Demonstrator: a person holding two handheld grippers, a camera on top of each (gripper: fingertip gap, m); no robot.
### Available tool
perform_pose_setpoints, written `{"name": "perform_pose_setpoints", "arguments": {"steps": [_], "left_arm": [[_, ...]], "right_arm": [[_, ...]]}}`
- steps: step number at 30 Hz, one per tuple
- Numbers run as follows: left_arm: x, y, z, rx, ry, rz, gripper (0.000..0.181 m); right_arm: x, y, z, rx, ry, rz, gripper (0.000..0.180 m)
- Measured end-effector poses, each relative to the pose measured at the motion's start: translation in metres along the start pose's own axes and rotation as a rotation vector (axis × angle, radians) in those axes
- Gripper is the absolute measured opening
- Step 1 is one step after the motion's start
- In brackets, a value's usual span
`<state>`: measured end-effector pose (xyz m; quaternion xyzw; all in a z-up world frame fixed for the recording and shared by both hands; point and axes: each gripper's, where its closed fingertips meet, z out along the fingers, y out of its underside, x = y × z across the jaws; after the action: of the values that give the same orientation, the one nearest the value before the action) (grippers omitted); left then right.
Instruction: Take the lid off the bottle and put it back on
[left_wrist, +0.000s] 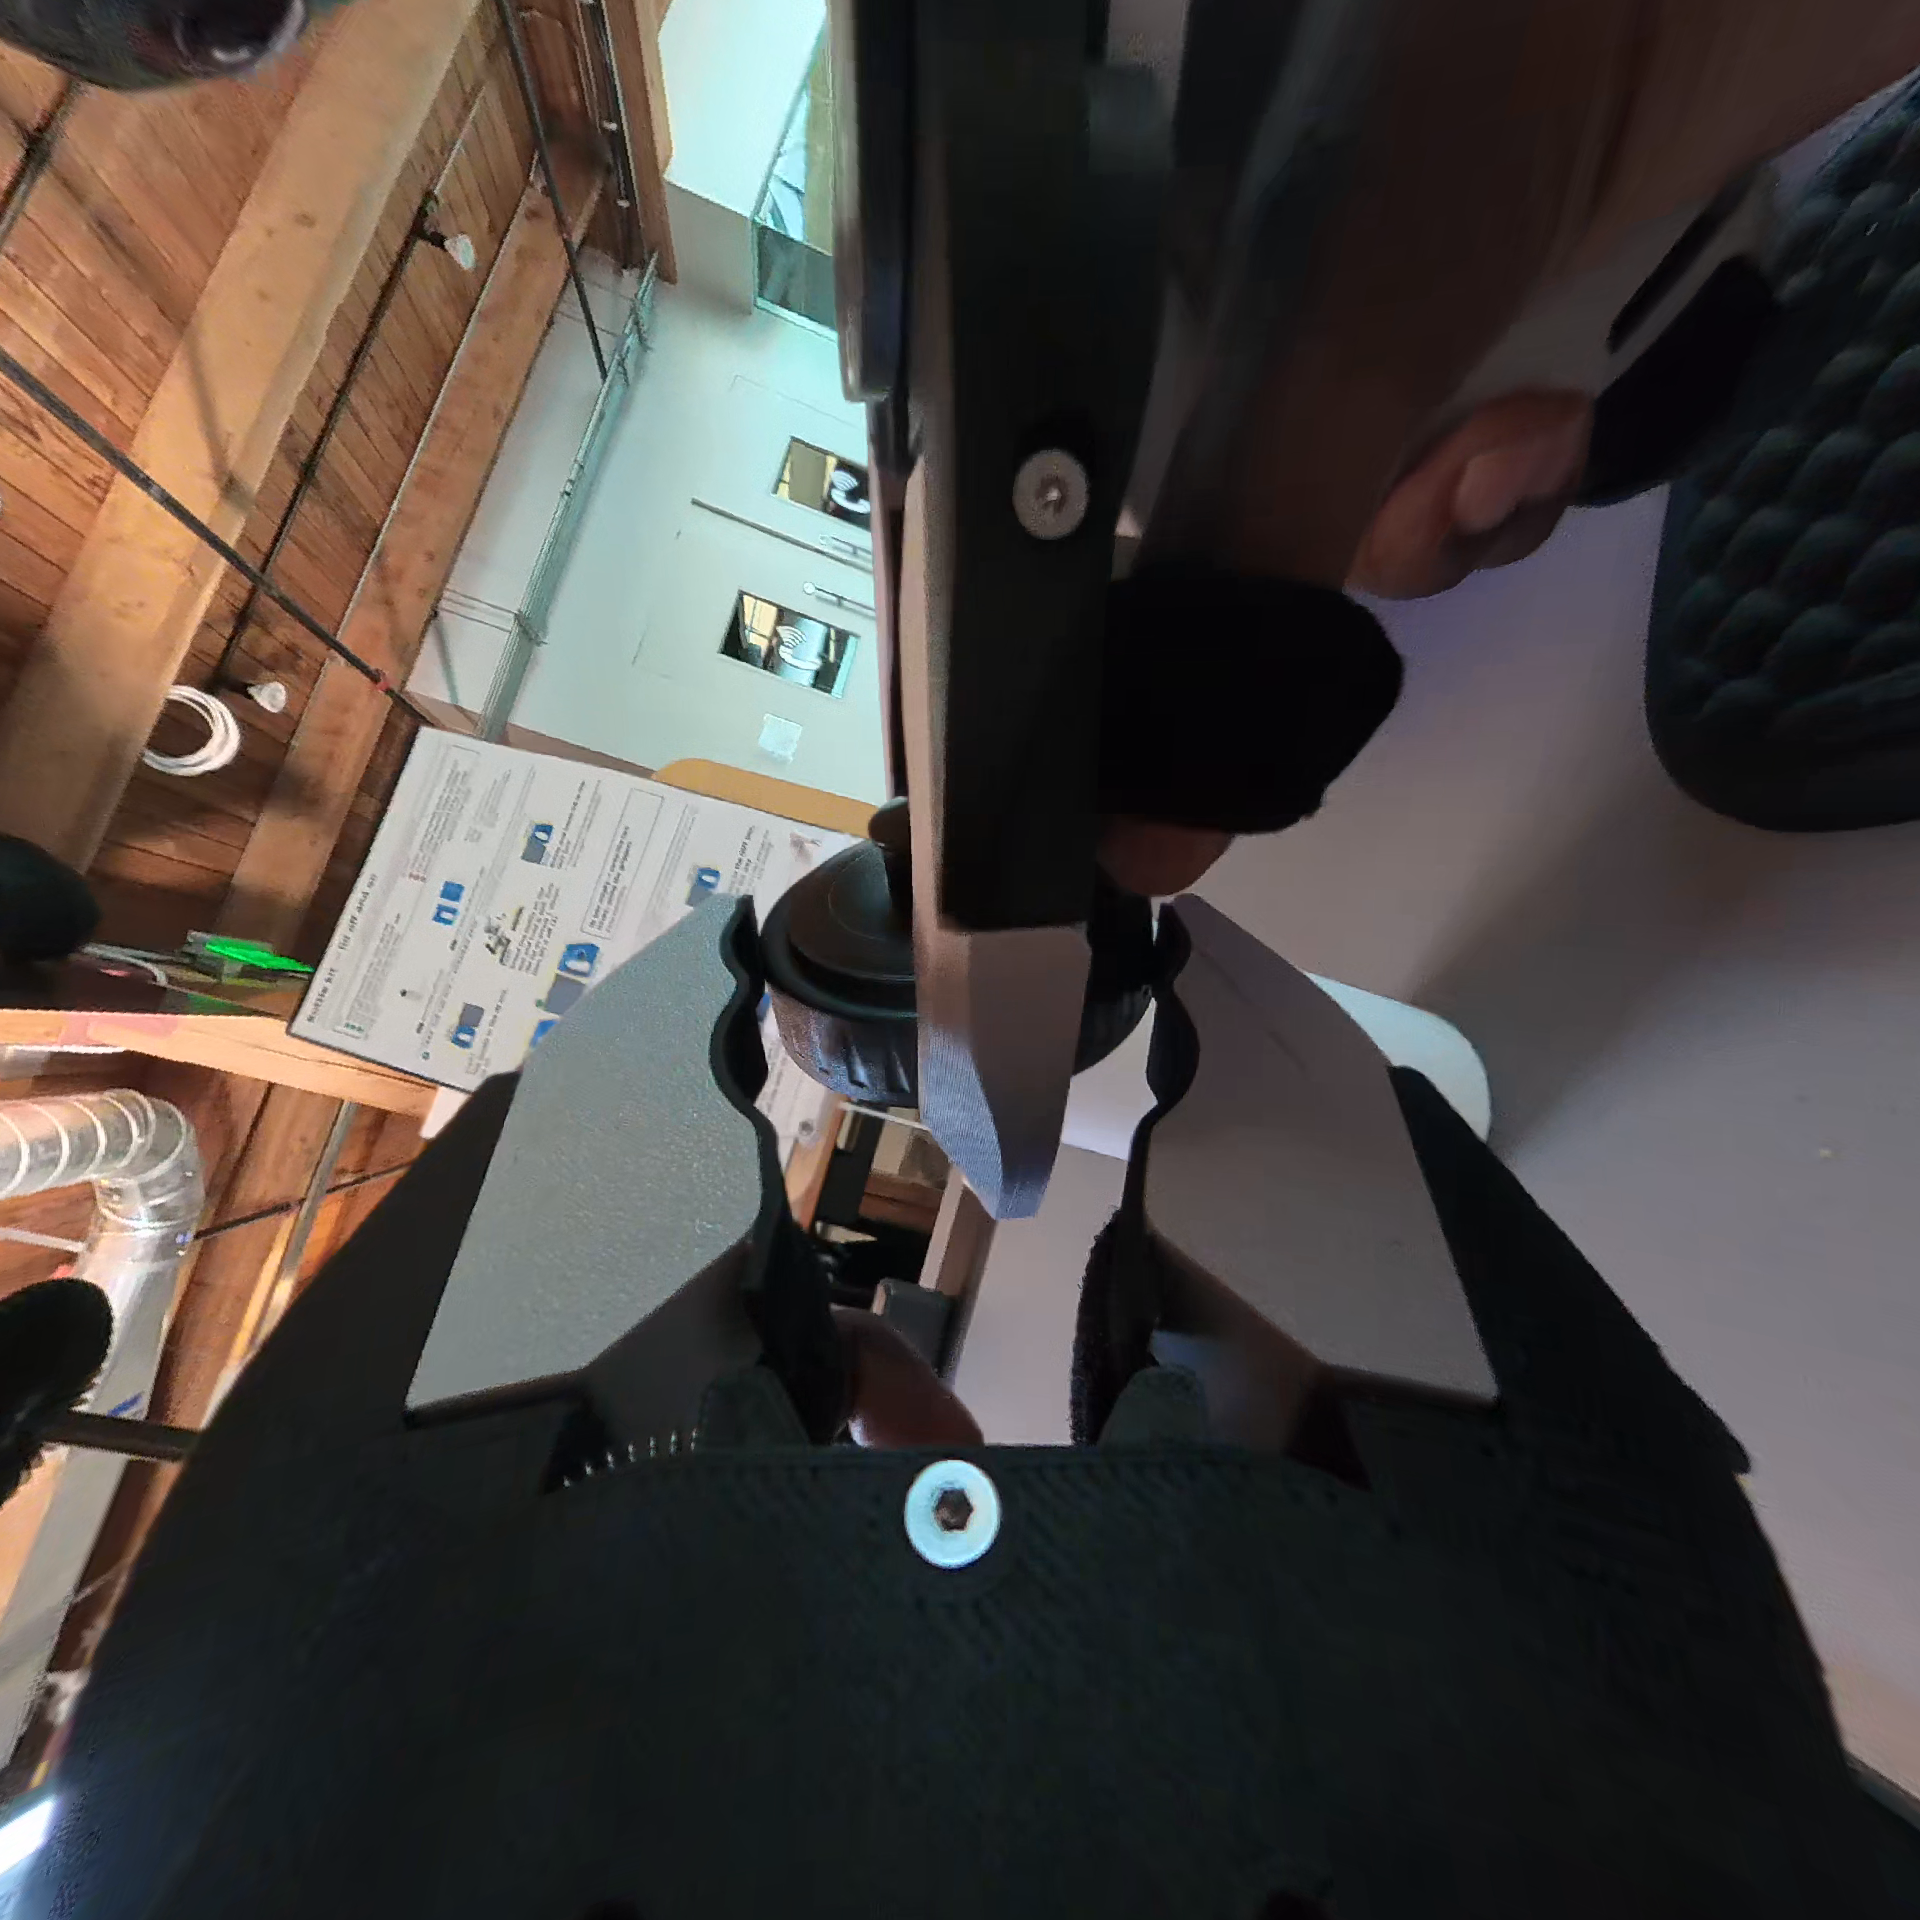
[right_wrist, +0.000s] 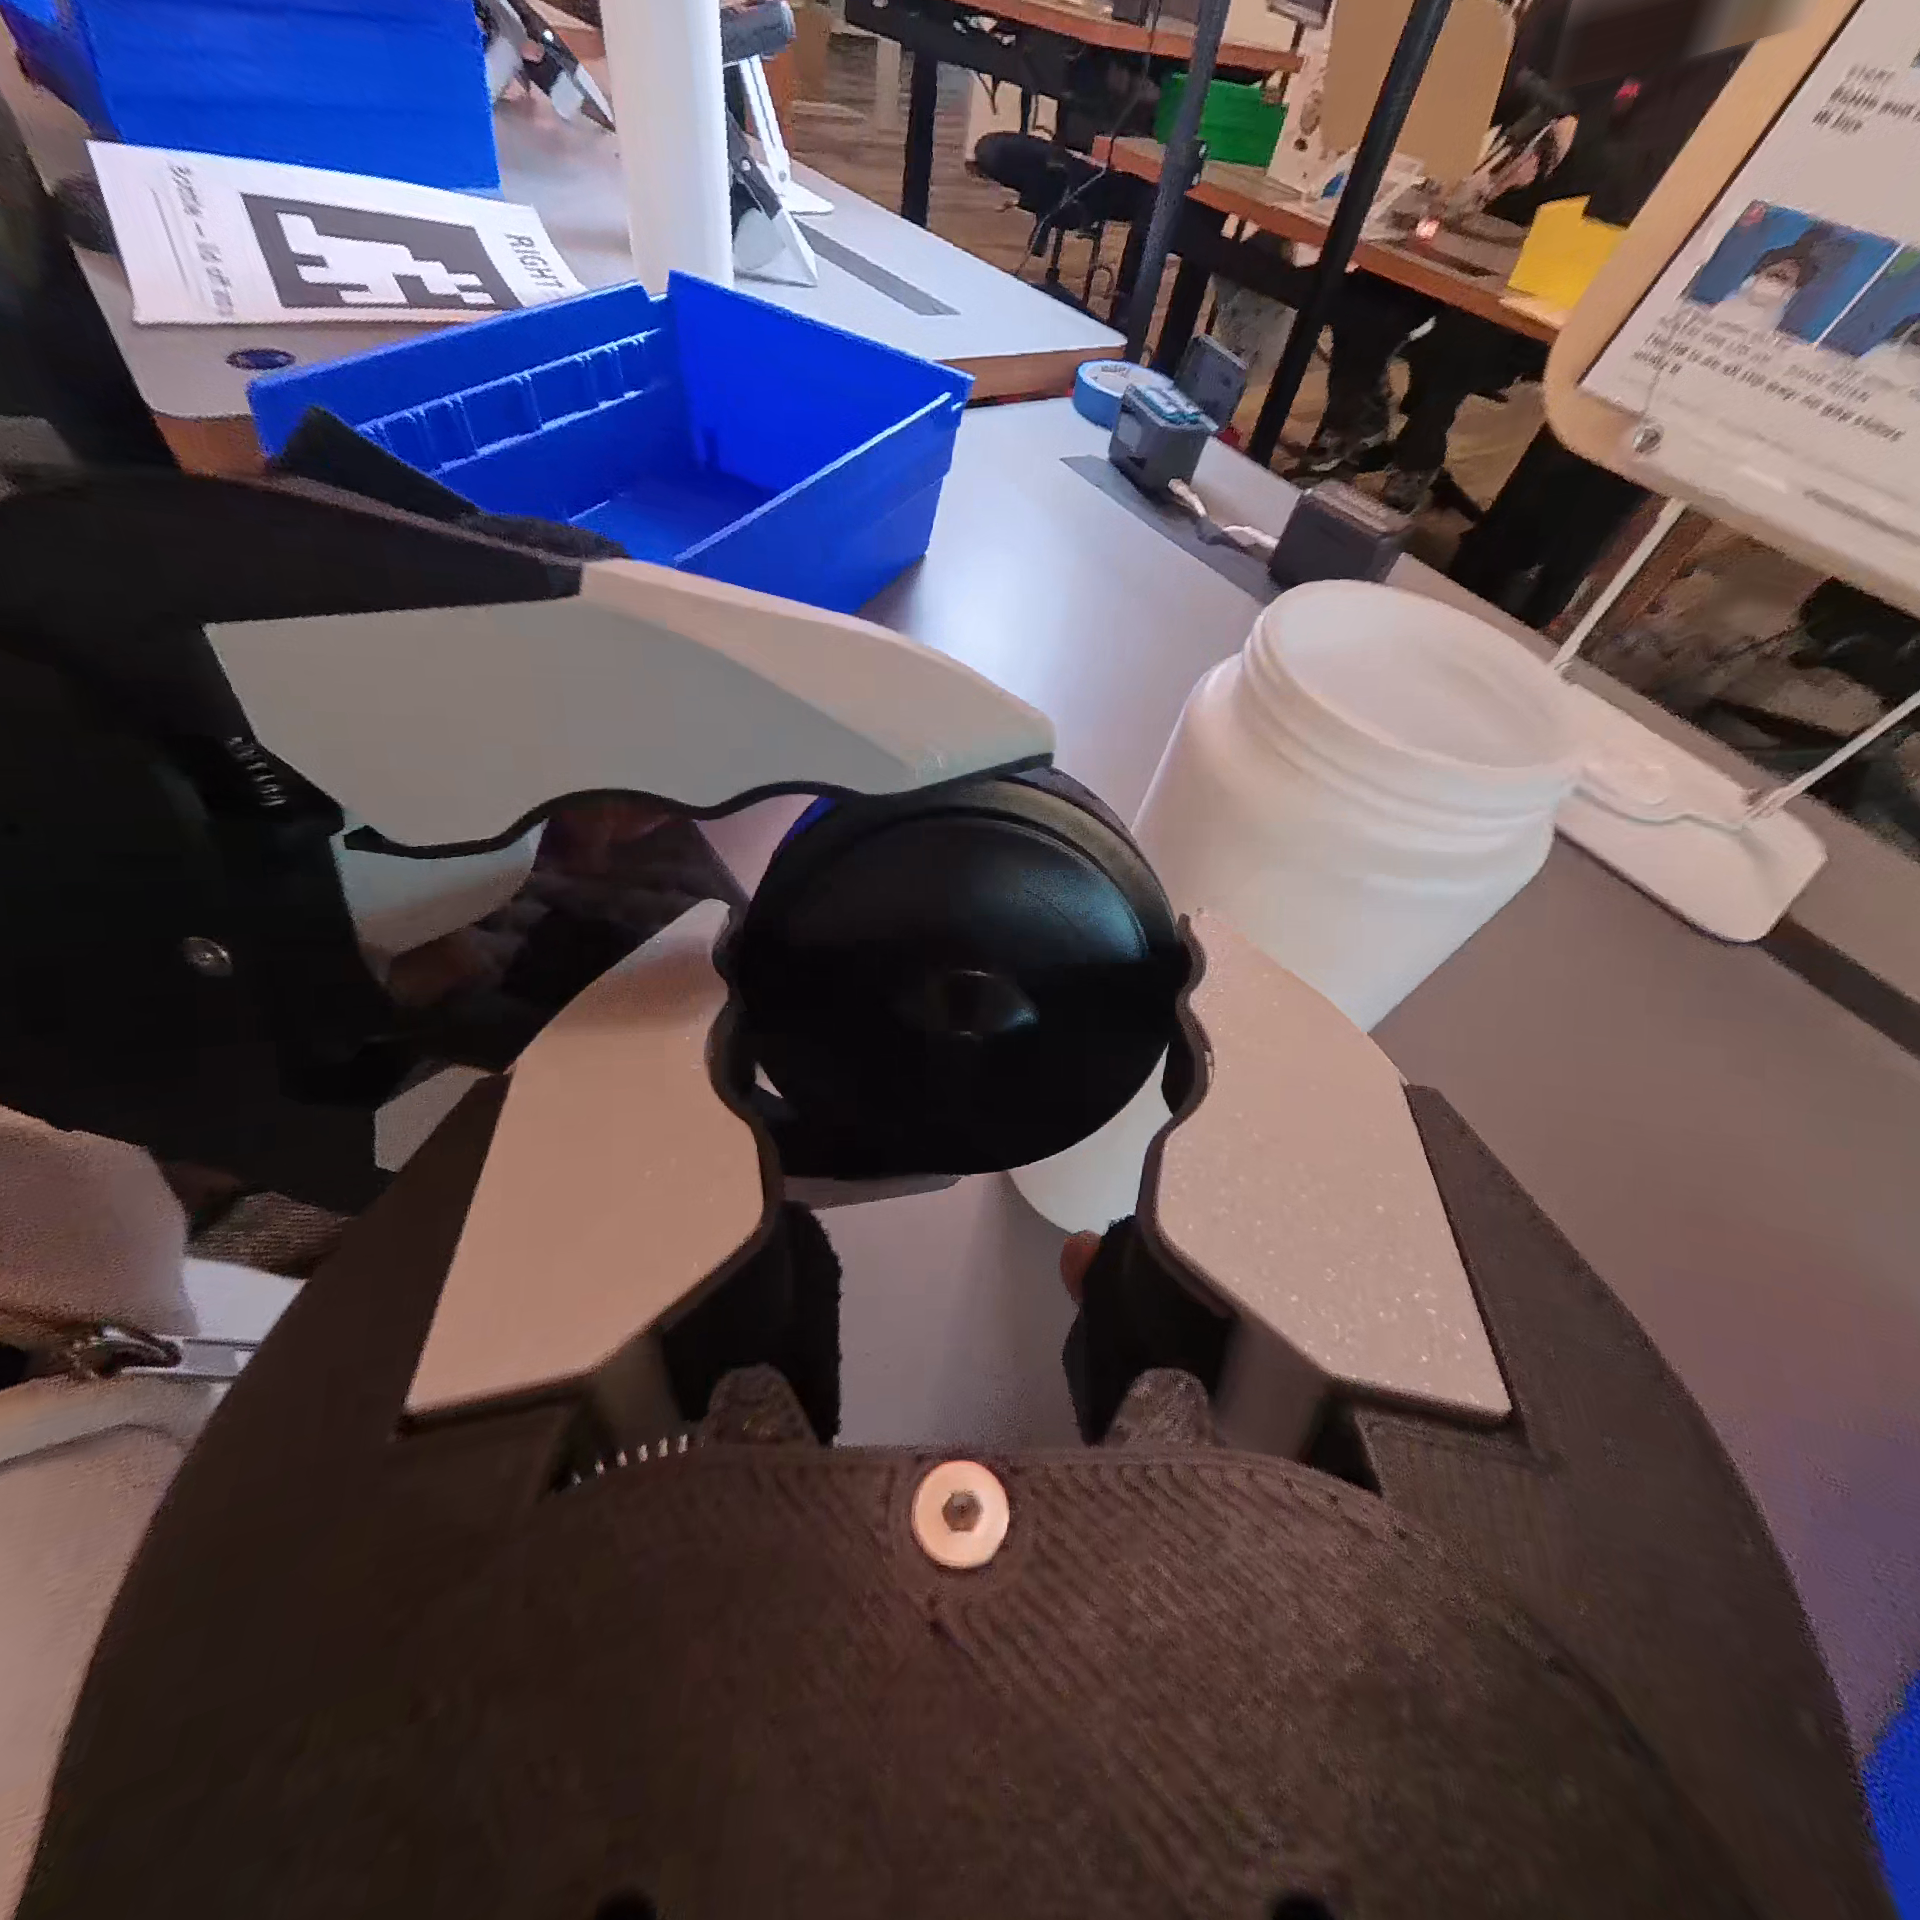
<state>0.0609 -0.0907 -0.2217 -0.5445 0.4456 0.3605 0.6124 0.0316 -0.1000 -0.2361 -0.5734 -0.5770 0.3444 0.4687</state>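
Both hand-held grippers clamp the black lid (right_wrist: 951, 997); only the right view shows the open white bottle (right_wrist: 1361, 790)

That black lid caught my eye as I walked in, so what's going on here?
A person is working two handheld grippers. The black lid is off the white bottle, which stands open on the grey table. Both the right gripper and the left gripper have their fingers at the lid's rim, apparently passing it between them. Screwing it back on is not yet done.
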Motion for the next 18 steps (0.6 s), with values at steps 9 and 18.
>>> {"name": "perform_pose_setpoints", "arguments": {"steps": [9, 18], "left_arm": [[-0.018, -0.006, -0.021, 0.347, 0.373, -0.972, 0.087], [-0.019, -0.064, -0.037, 0.649, 1.116, -1.740, 0.084]], "right_arm": [[-0.005, -0.036, -0.057, 0.402, -0.226, -0.363, 0.079], [-0.033, -0.036, -0.060, 0.420, -0.340, -0.815, 0.078]]}}
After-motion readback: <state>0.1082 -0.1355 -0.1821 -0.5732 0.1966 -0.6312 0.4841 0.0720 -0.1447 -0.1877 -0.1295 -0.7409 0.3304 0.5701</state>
